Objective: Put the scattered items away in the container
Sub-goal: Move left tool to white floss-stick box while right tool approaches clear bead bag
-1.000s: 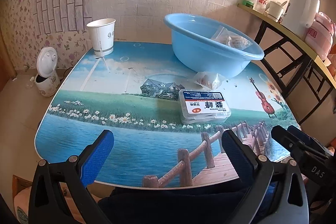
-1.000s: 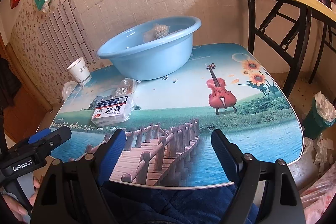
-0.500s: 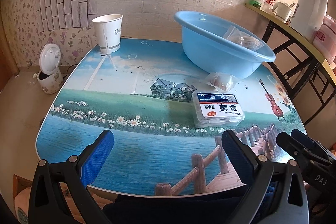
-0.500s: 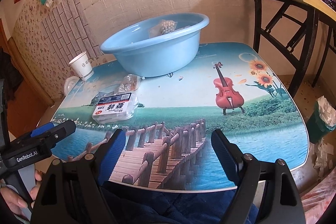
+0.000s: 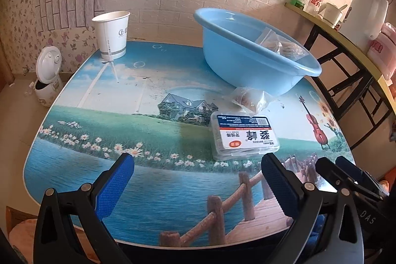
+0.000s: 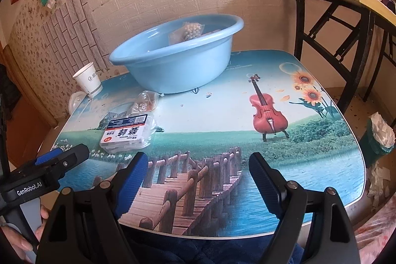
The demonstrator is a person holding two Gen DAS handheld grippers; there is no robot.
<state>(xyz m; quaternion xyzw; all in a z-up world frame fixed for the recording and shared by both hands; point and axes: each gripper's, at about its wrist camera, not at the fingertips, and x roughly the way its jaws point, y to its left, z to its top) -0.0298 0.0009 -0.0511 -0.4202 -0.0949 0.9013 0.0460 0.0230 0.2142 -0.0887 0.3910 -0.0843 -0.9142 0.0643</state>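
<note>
A light blue basin (image 5: 250, 53) stands at the back of the picture-printed table (image 5: 148, 115), with clear bags inside it. It also shows in the right wrist view (image 6: 178, 58). A clear plastic box with a white label (image 5: 243, 137) lies in front of it, also in the right wrist view (image 6: 127, 134). A small clear bag (image 5: 247, 99) lies between box and basin (image 6: 146, 102). My left gripper (image 5: 198, 184) is open and empty, near the table's front edge, left of the box. My right gripper (image 6: 198, 180) is open and empty over the front edge.
A white paper cup (image 5: 112, 35) stands at the back left corner. A small white appliance (image 5: 48, 76) sits on the floor at left. A shelf with a kettle (image 5: 363, 16) is on the right. A bin with tissue (image 6: 378, 135) stands on the floor at right.
Both grippers have moved forward over the table and a little to the left, so the box and basin look nearer. Both stay open and empty.
</note>
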